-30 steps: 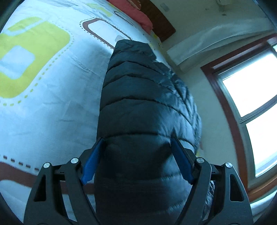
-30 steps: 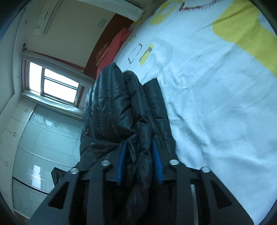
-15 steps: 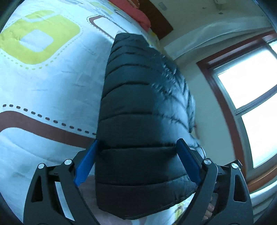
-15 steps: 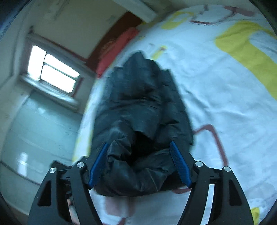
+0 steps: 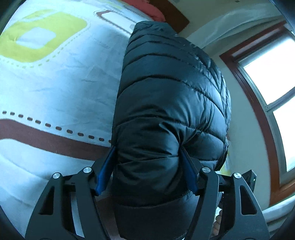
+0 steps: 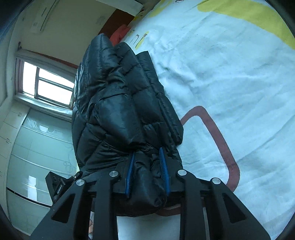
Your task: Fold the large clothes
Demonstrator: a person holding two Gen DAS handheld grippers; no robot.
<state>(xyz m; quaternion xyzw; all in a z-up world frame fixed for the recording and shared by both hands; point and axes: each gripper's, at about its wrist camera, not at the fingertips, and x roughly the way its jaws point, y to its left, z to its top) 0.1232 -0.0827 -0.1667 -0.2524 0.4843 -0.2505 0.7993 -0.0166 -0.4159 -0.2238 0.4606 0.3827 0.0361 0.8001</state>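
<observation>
Bed sheet (image 5: 55, 88): pale blue-white cloth, creased, printed with yellow-green rounded blocks, brown bands and dotted lines; it fills the left of the left wrist view and the right of the right wrist view (image 6: 230, 73). Black puffer jacket (image 5: 166, 110): quilted, glossy, bunched into a thick folded bundle; it runs away from both cameras along the edge of the sheet, its far end near the red pillow (image 5: 147, 7), and in the right wrist view (image 6: 119, 103) its stacked layers show as ridges side by side. Window (image 5: 272, 77): brown wooden frame, bright panes, on the wall beyond the jacket; also seen at the left of the right wrist view (image 6: 48, 85). Glass-fronted wardrobe (image 6: 36, 147): pale green panels below that window. Wall air-conditioner (image 6: 42, 18): white, high on the wall. Left gripper (image 5: 147, 160): black frame, blue pads (image 5: 105, 171); the jaws stand fairly wide apart and press into the near end of the jacket from both sides, denting the padding. Right gripper (image 6: 147, 166): same build, blue pads (image 6: 164, 169); the jaws are drawn close together, pinching a narrow fold of the jacket's near end between them.
</observation>
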